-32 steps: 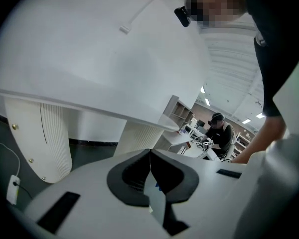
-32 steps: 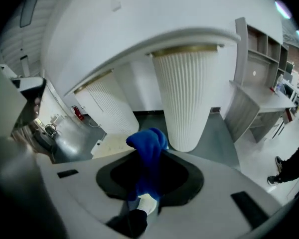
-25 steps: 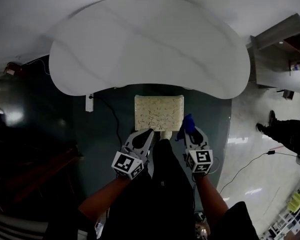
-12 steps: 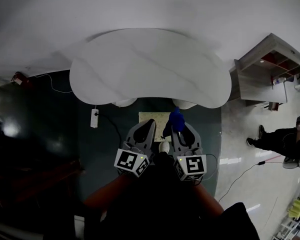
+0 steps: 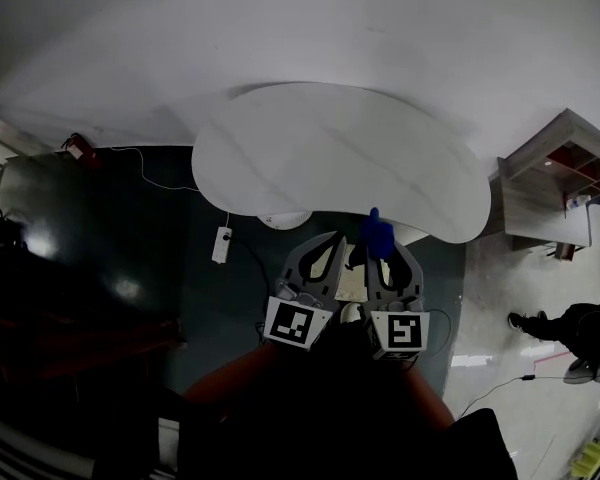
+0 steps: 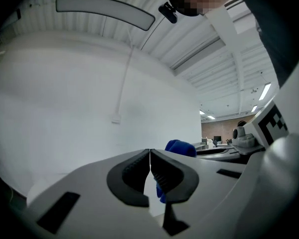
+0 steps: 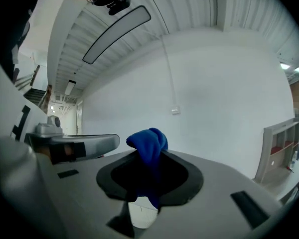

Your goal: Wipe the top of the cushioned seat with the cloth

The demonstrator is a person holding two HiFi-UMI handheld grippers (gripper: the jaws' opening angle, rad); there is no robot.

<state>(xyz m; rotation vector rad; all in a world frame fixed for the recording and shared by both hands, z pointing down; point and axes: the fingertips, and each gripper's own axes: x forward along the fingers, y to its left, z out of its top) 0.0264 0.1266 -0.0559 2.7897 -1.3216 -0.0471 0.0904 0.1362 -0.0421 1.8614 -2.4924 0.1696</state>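
1. White wall and ceiling: these fill the upper field of both gripper views. A long ceiling light (image 6: 104,11) runs overhead.
2. Dark floor (image 5: 210,298): lies under the work area and gives way to pale glossy flooring at the right of the head view.
3. White curved table (image 5: 340,158): stands ahead of the person, with its near edge just beyond the gripper tips.
4. Shelf unit (image 5: 555,183): stands at the right, well apart from the table's end.
5. Left gripper (image 5: 332,240): held up and level beside the right one. Its own view shows the jaws pressed together tip to tip (image 6: 149,151) with nothing between them.
6. Right gripper (image 5: 380,243): held just beside the left. Its jaws are pinched on the blue cloth (image 7: 148,143), which bulges above the tips and hangs down through the gap.
7. Cushioned seat (image 5: 352,283): only a cream sliver shows between the two gripper bodies in the head view, and the rest is covered by them. Neither gripper can be confirmed touching it.
8. Blue cloth, head view (image 5: 377,233): sits at the right gripper's tips, over the table's near edge.
9. Power strip (image 5: 220,245): lies on the dark floor left of the grippers, with its cable trailing off to the left.
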